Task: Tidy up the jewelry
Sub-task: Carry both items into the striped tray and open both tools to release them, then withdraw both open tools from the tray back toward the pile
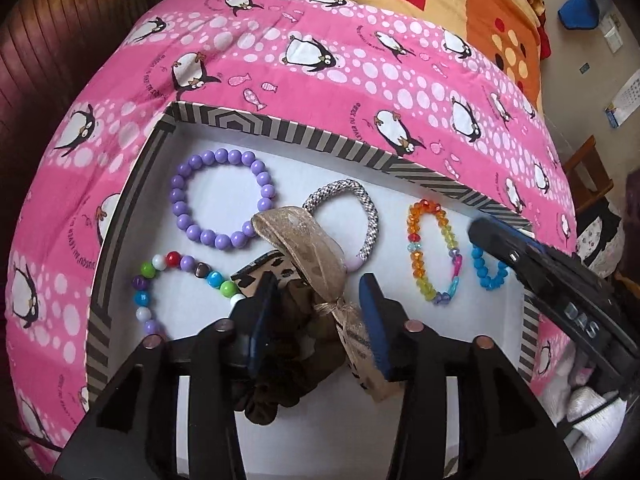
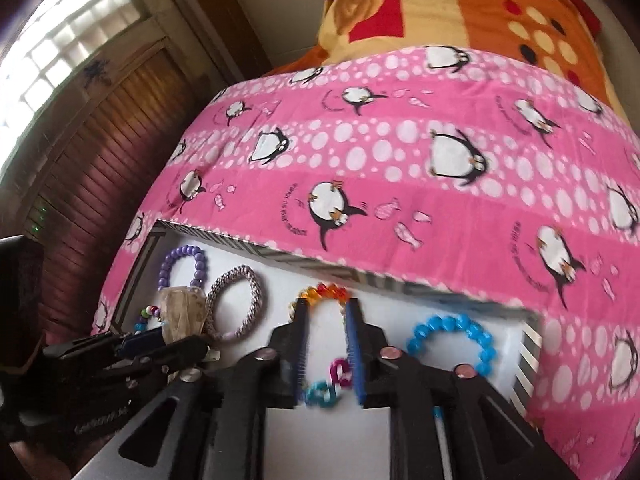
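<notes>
A striped-rim white box [image 1: 132, 200] lies on a pink penguin cloth. In it are a purple bead bracelet [image 1: 188, 196], a silver rope bracelet [image 1: 370, 216], a rainbow crystal bracelet [image 1: 418, 260], a blue bead bracelet [image 1: 486, 276] and a multicolour bead bracelet [image 1: 160, 266]. My left gripper [image 1: 320, 312] is open around a brown scrunchie with a beige ribbon bow [image 1: 304, 240]; the jaws stand apart on either side. My right gripper [image 2: 327, 344] is open over the rainbow crystal bracelet [image 2: 324, 292], fingers straddling it. The blue bracelet [image 2: 452, 332] lies to its right.
The pink penguin cloth [image 1: 320, 80] covers the surface around the box [image 2: 528, 344]. An orange and red blanket [image 2: 460, 8] lies behind. A wooden shuttered wall [image 2: 92, 168] is at the left. The right gripper's body [image 1: 560, 280] reaches over the box's right side.
</notes>
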Demonstrator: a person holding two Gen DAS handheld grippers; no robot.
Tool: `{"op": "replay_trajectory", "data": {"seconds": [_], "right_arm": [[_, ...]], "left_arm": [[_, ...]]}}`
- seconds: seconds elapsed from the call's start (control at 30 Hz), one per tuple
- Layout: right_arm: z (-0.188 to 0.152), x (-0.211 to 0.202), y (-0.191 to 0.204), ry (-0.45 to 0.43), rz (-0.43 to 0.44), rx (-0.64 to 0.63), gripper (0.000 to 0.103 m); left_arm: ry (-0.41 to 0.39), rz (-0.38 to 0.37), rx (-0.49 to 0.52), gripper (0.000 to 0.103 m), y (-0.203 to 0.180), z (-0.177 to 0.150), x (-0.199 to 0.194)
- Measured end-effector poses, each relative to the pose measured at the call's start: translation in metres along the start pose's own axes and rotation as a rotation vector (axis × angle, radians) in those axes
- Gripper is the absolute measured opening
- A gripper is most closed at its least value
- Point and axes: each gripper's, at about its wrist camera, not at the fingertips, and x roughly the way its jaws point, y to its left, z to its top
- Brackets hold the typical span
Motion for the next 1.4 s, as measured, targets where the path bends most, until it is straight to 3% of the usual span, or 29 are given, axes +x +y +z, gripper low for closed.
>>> {"op": "replay_trajectory", "data": {"seconds": [0.13, 0.3, 0.87, 1.4], "right_arm": [[-0.016, -0.024, 0.001, -0.011, 0.001, -0.003, 0.025], [-0.04, -0.052, 0.004, -0.041, -0.007, 0.013, 0.038], [-0.126, -0.115, 0.037, -0.106, -0.06, 0.048, 0.041], [-0.2, -0.145, 0.041, -0.098, -0.076, 0.065, 0.042]], "left_arm": [[-0.017, 0.02, 0.019, 0.046, -0.003, -0.005, -0.011], [-0.043, 0.045, 0.037, 0.054, -0.007, -0.014, -0.026], [-0.136, 0.085, 0.159, 0.055, -0.018, -0.077, -0.088], [-0.137, 0.089, 0.148, 0.055, -0.019, -0.154, -0.119]]}}
